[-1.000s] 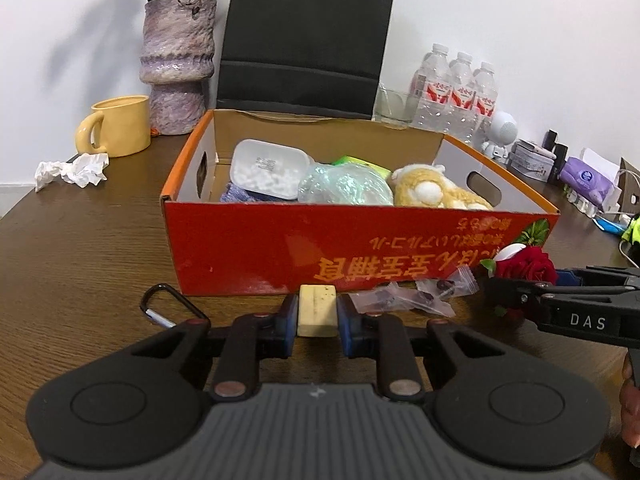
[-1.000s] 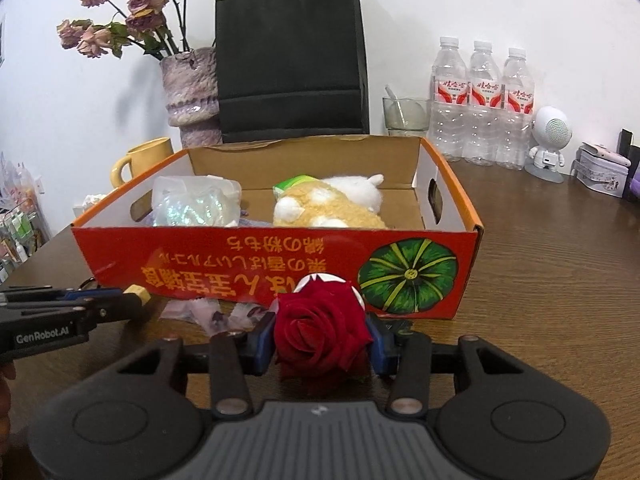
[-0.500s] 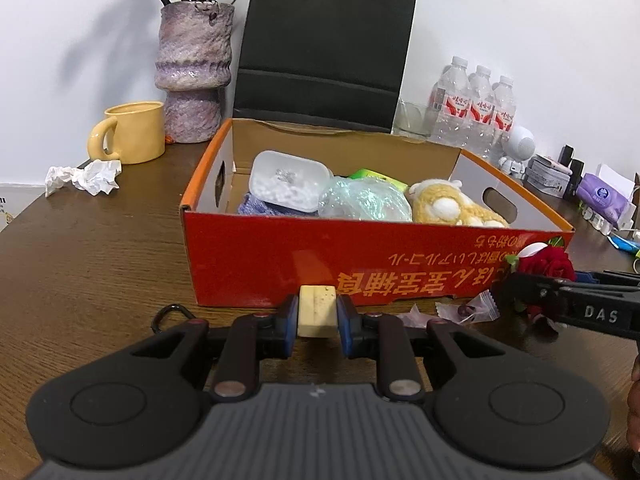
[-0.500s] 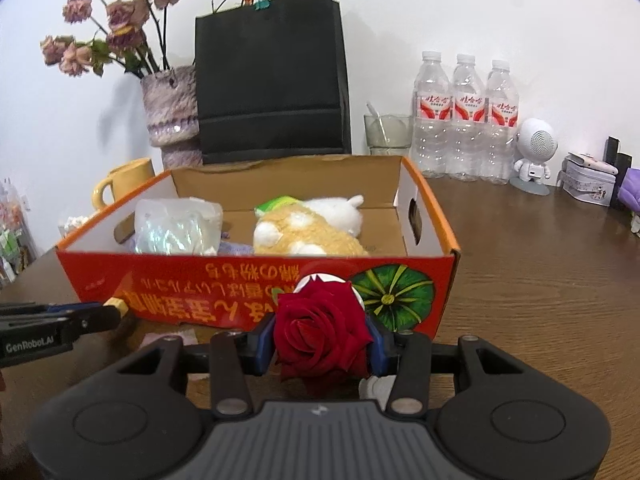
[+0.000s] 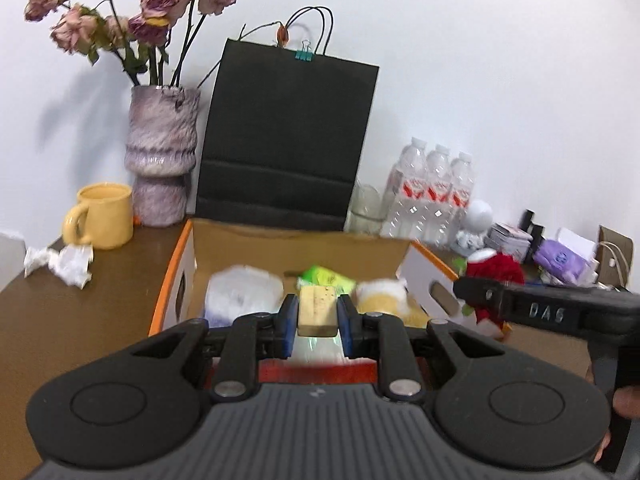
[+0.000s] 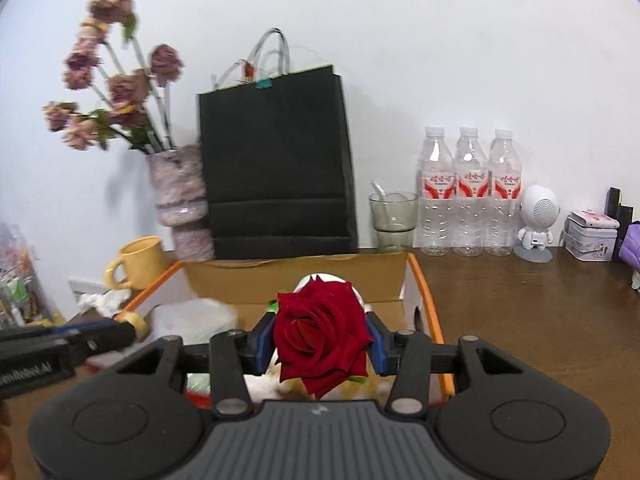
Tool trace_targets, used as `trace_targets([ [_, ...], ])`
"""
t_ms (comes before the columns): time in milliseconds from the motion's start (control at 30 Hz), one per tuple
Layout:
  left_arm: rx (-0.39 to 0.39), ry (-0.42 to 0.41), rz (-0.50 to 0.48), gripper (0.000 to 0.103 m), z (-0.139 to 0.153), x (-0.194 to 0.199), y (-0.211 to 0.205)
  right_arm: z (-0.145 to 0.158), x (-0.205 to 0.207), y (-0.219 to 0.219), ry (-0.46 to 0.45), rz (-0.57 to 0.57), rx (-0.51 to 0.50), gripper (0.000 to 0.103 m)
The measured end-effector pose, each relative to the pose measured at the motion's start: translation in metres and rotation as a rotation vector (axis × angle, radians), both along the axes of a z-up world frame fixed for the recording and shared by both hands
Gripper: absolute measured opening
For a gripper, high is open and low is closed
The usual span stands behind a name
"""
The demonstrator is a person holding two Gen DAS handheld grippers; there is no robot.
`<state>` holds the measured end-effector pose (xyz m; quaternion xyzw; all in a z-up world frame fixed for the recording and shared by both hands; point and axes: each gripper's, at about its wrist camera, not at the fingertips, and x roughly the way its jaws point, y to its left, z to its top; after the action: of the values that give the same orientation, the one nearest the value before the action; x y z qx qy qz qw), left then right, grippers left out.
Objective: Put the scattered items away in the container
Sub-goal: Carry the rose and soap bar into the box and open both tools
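Left wrist view puts your left gripper [image 5: 318,316] at lower centre, its jaws closed narrowly on a small tan block [image 5: 317,311], held over the open cardboard box [image 5: 424,264] that fills mid-frame. Right wrist view shows your right gripper [image 6: 322,340], jaws partly open and clamped on a red rose [image 6: 322,332], over that same box on the brown worktop [image 6: 540,320].

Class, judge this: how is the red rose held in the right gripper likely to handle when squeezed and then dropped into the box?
The red rose probably compresses easily: its layered petals bulge between the right gripper pads. It looks light and may bruise under pressure.
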<state>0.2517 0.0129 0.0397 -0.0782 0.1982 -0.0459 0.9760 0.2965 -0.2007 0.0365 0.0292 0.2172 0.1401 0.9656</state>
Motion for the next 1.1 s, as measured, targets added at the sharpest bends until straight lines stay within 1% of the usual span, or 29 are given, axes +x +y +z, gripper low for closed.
trace_targets([
  [133,-0.039,0.027,0.017,0.022,-0.007,0.030,0.004,-0.006,0.031,0.000,0.034,-0.027,-0.009,0.045],
  [333,-0.008,0.083,0.033,0.022,-0.023,0.059,0.003,-0.017,0.057,0.005,0.086,0.003,-0.022,0.045],
  [367,-0.005,0.091,0.034,0.022,-0.025,0.061,0.003,-0.018,0.058,0.006,0.092,0.008,-0.025,0.047],
  [400,0.001,0.098,0.034,0.030,-0.027,0.062,0.003,-0.019,0.059,0.008,0.098,0.013,-0.031,0.051],
  [433,0.005,0.105,0.033,0.040,-0.028,0.063,0.002,-0.020,0.059,0.008,0.100,0.014,-0.040,0.058],
  [467,0.005,0.111,0.040,0.079,-0.028,0.062,0.002,-0.020,0.058,0.009,0.102,0.011,-0.050,0.082],
  [500,0.011,0.113,0.060,0.103,-0.027,0.061,0.003,-0.018,0.058,0.010,0.101,0.001,-0.065,0.099],
  [533,0.034,0.103,0.100,0.103,-0.026,0.059,0.002,-0.016,0.055,0.010,0.087,-0.016,-0.081,0.099],
  [567,0.062,0.093,0.115,0.103,-0.024,0.058,0.002,-0.014,0.053,0.010,0.073,-0.024,-0.098,0.102],
  [633,0.083,0.091,0.125,0.103,-0.023,0.057,0.001,-0.009,0.051,0.008,0.068,-0.018,-0.094,0.103],
  [733,0.075,0.096,0.135,0.103,-0.022,0.056,0.002,-0.006,0.050,0.005,0.076,-0.015,-0.070,0.103],
  [1100,0.092,0.095,0.120,0.103,-0.021,0.053,-0.004,-0.008,0.050,0.007,0.088,-0.013,-0.082,0.103],
])
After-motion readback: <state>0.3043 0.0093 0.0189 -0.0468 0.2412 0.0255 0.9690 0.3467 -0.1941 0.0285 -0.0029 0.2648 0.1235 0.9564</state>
